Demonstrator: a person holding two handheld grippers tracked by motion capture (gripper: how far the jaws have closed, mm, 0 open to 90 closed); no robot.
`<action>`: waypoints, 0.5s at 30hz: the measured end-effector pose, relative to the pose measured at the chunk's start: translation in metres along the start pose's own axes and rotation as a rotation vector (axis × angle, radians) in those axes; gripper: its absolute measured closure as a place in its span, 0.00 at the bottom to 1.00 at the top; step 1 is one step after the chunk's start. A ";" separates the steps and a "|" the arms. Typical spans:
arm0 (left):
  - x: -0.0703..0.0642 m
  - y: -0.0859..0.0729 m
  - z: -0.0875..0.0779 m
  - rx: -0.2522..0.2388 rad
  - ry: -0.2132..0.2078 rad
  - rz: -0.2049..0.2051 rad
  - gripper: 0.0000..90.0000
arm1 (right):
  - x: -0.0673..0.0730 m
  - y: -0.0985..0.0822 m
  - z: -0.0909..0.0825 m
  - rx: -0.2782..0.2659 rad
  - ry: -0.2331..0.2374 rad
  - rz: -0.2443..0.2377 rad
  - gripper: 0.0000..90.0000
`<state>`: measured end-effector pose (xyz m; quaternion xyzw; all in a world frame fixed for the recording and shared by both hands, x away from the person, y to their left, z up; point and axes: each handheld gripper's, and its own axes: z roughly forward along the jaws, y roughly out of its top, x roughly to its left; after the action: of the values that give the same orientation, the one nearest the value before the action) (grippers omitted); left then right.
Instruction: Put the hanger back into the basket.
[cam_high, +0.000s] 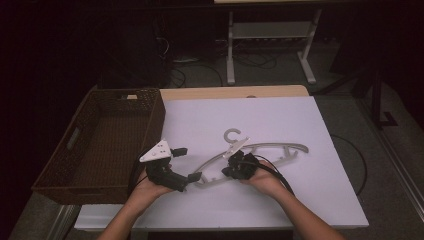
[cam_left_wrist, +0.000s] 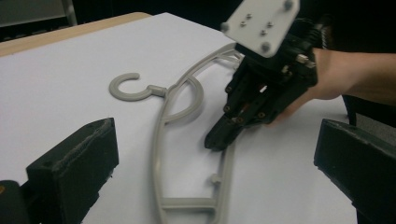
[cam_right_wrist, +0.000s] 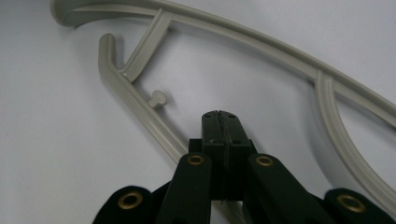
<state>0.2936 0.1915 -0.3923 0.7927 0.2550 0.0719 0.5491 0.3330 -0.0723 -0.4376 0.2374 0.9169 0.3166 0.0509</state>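
A grey plastic hanger (cam_high: 285, 146) lies flat on the white table top (cam_high: 280, 115), with its hook (cam_high: 232, 135) pointing away from me. My left gripper (cam_high: 187, 164) rests at the hanger's left end, jaws wide open. In the left gripper view that end of the hanger (cam_left_wrist: 159, 140) lies between the jaws without touching either. My right gripper (cam_high: 226, 171) is shut, and its tip sits on the hanger's lower bar near the middle. In the right gripper view the closed jaws (cam_right_wrist: 220, 119) hover over the bar (cam_right_wrist: 140, 107) with nothing visible between the pads.
An empty brown wicker basket (cam_high: 155, 115) stands along the table's left side, close to my left hand. Behind the table a white metal frame (cam_high: 230, 55) stands on the floor among cables. The table's right edge (cam_high: 340, 160) drops to the floor.
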 end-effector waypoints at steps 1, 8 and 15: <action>0.000 0.000 0.000 -0.001 0.000 -0.001 0.00 | 0.002 -0.001 -0.002 -0.009 -0.001 0.006 0.99; 0.000 0.000 0.000 0.001 -0.002 0.001 0.00 | 0.000 -0.010 -0.036 -0.108 -0.025 0.082 0.99; 0.000 -0.001 -0.001 0.003 0.003 0.001 0.00 | -0.011 -0.043 -0.068 -0.146 -0.093 0.146 0.99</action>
<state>0.2936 0.1924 -0.3928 0.7936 0.2554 0.0729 0.5474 0.3092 -0.1451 -0.4100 0.3136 0.8683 0.3742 0.0873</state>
